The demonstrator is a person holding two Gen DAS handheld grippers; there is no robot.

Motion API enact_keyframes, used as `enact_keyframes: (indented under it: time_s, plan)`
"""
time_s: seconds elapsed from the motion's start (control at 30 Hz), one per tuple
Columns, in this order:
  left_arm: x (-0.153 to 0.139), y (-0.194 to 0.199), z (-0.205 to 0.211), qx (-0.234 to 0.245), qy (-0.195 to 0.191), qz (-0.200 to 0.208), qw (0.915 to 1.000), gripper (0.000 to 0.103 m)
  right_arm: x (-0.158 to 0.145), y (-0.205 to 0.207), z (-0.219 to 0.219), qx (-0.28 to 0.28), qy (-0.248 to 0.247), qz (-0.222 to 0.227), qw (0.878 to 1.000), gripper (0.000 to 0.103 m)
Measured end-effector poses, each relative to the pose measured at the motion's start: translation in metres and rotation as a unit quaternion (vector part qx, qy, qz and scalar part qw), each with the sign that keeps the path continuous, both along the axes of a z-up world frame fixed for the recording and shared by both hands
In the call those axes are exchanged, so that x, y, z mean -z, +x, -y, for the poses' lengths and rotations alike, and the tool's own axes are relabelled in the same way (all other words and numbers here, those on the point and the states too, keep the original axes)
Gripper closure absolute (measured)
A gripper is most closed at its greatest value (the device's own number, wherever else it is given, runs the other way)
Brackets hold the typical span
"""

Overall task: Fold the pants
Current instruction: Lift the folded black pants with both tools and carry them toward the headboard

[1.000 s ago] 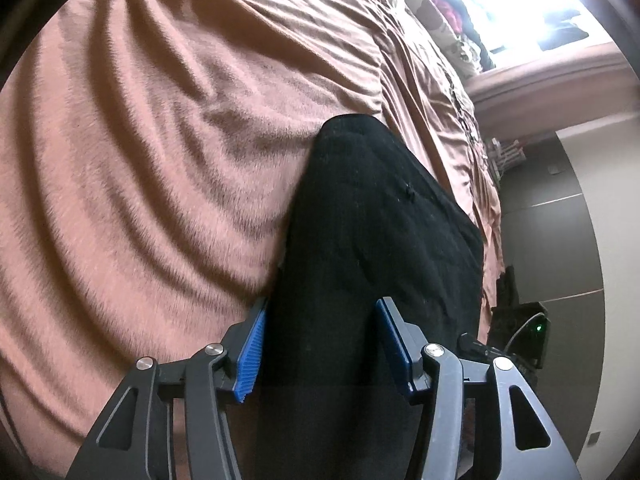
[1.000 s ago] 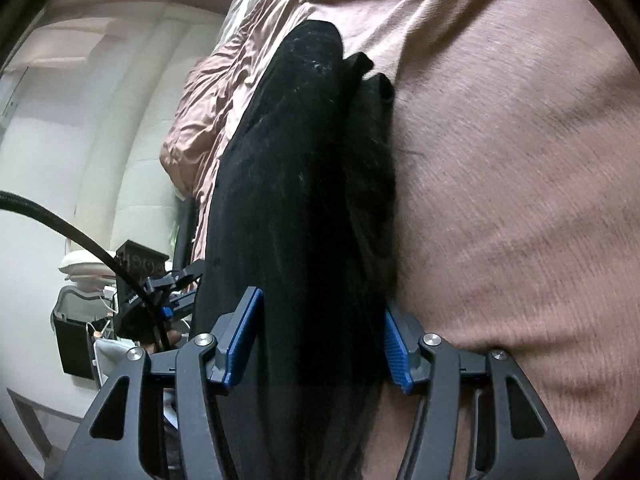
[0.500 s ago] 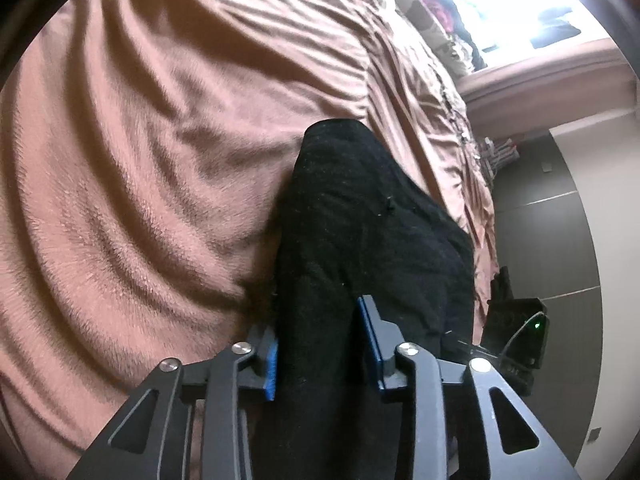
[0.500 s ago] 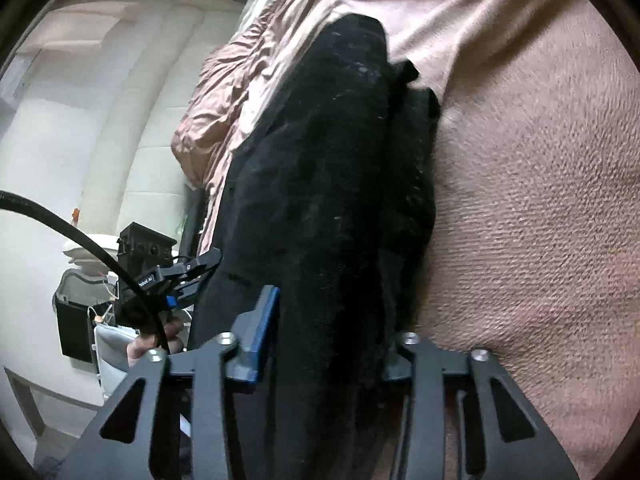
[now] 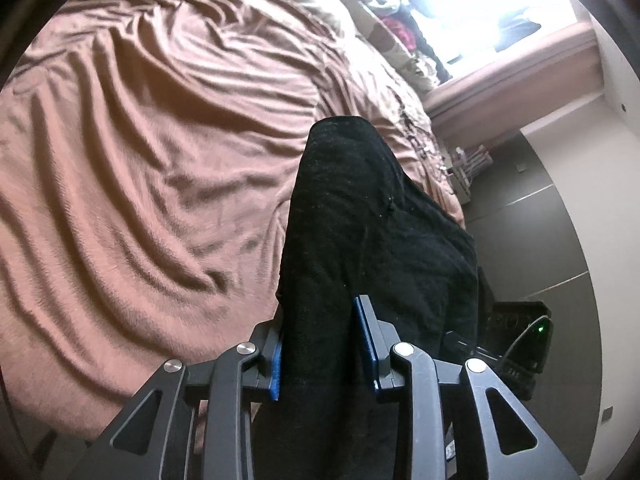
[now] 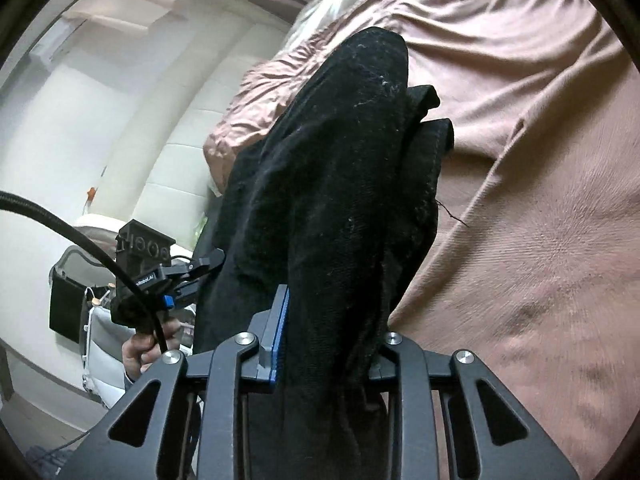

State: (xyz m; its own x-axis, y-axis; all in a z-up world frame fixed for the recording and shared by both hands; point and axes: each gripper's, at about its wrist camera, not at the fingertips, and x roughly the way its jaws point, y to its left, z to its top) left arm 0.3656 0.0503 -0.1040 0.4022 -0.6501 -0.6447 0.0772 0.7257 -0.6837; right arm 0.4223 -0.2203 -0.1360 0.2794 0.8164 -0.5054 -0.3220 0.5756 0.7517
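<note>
Left wrist view: left gripper [image 5: 324, 344] has just closed on a fold of the black pants [image 5: 360, 220] — blue pads press the cloth. Right gripper [image 6: 326, 332], jaws just closing, likewise clamps the pants. Garment lies bunched on the rumpled brown bedspread [image 5: 140, 160] — near its edge.

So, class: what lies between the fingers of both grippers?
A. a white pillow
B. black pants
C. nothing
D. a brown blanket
B: black pants fill the gap of the left gripper and the right gripper, whose jaws have just been closing on the cloth, above the brown blanket.
</note>
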Motion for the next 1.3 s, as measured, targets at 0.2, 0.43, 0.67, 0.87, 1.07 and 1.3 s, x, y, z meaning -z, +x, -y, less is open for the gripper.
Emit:
enact_keyframes:
  time_s: [0.2,0.43,0.67,0.87,1.07,1.3]
  plan:
    - [-0.033,-0.025,0.002,-0.001,0.006,0.030,0.9995,0.071,-0.019,-0.026,-0.002,0.001,0.004,0.030,1.000,0.079]
    - [-0.075,-0.055,0.003,-0.002,0.015,0.063,0.9979,0.071,-0.042,-0.062,0.000,-0.005,0.016,0.066,0.998,0.079]
    - [-0.121,-0.097,-0.006,-0.017,0.021,0.093,0.9953,0.071,-0.069,-0.094,0.003,-0.017,0.019,0.094,0.995,0.079]
    - [-0.157,-0.132,-0.024,-0.029,0.028,0.113,0.9927,0.071,-0.093,-0.113,-0.006,-0.032,0.020,0.117,0.992,0.079]
    - [-0.178,-0.143,-0.049,-0.035,0.027,0.127,0.9909,0.071,-0.104,-0.114,-0.024,-0.046,0.024,0.133,0.990,0.079]
    - [-0.197,-0.144,-0.091,-0.044,0.034,0.151,0.9869,0.072,-0.105,-0.101,-0.061,-0.067,0.030,0.146,0.987,0.079]
